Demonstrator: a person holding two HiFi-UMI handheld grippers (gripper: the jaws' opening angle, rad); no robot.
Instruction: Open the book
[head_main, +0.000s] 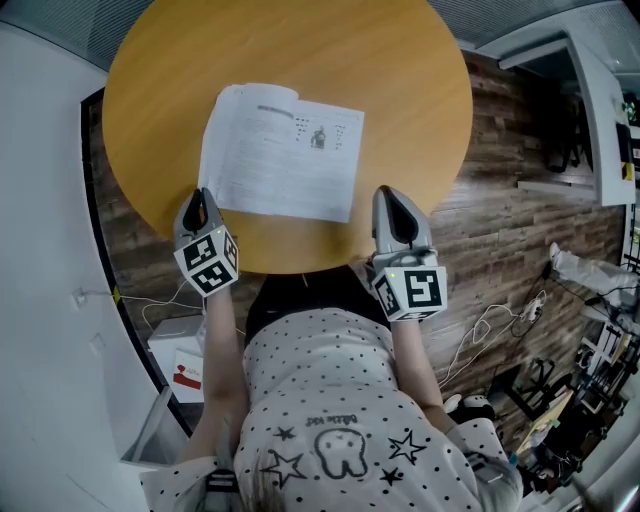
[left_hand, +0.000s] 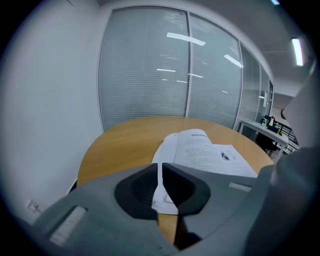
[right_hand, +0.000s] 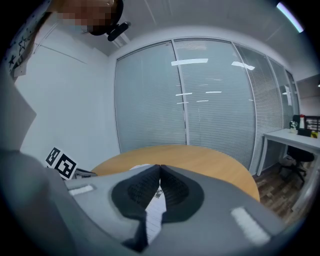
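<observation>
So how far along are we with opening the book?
Done: little that shows; the book lies flat on the table, one printed page up. In hand: the left gripper has its jaws nearly together on a thin white edge at the near-left corner, seemingly a page. The right gripper sits shut by the near-right corner. Left: turning that page over.

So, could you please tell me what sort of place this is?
Probably an office meeting room: blind-covered glass partitions, a round wooden table, and a white desk with an office chair beyond.
</observation>
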